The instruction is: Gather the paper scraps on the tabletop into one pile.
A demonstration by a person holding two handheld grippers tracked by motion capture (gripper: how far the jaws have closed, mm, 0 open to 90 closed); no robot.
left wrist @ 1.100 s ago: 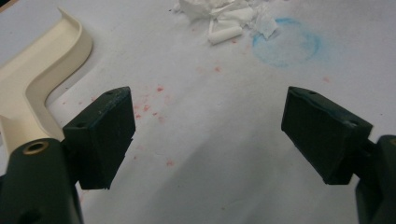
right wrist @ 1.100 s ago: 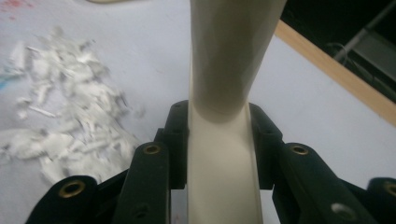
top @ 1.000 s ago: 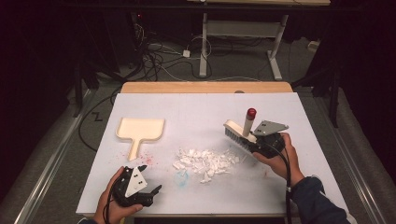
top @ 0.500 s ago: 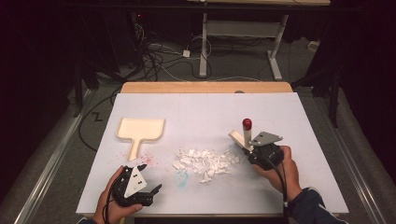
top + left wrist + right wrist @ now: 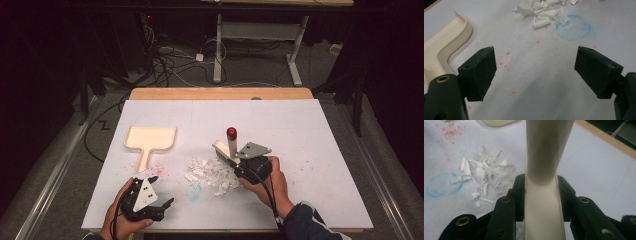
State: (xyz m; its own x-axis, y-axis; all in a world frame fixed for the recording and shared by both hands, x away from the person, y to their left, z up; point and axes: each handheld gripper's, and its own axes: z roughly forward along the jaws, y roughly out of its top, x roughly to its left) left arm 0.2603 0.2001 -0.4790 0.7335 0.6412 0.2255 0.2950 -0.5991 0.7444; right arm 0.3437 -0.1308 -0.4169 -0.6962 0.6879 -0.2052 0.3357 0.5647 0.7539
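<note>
While the left gripper [image 5: 162, 204] idles, jaws apart, the right gripper [image 5: 235, 161], clamped on the brush [image 5: 226, 148], has swept toward nine o'clock, herding paper scraps [image 5: 210, 172] toward the dustpan [image 5: 150, 141]

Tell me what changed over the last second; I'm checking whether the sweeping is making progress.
The right gripper, still clamped on the brush, slid left across the table into the right edge of the paper scraps, pushing them into a tighter pile. The left gripper stayed open and in place near the front edge, and the dustpan did not move.
</note>
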